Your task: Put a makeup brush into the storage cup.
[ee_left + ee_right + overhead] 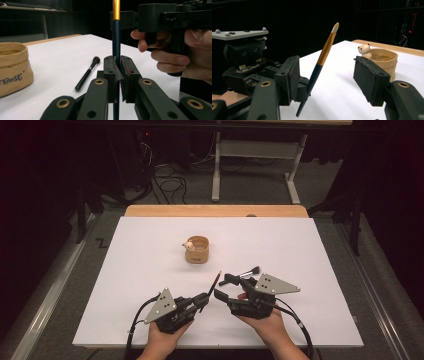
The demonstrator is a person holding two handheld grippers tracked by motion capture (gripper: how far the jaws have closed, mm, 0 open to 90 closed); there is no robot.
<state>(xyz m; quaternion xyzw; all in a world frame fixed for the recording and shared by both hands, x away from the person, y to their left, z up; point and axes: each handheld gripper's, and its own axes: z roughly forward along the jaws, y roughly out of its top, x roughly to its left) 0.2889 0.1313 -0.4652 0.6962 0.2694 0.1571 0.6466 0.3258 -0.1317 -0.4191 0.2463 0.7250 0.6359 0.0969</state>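
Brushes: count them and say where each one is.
2. One slim gold-banded brush is clamped in the left hand-held gripper. One black makeup brush lies on the white table near the right hand-held gripper. The pouch may hide more.

Bright desk, pitch-black room

The white desk (150,310) gets even light from above, so shadows under things are soft and small, with no real glare, while everything around it drops to near black. The high view is a bit soft and grainy. In the gripper views the close jaws are slightly blurry and the pouch (12,67) is a touch soft.
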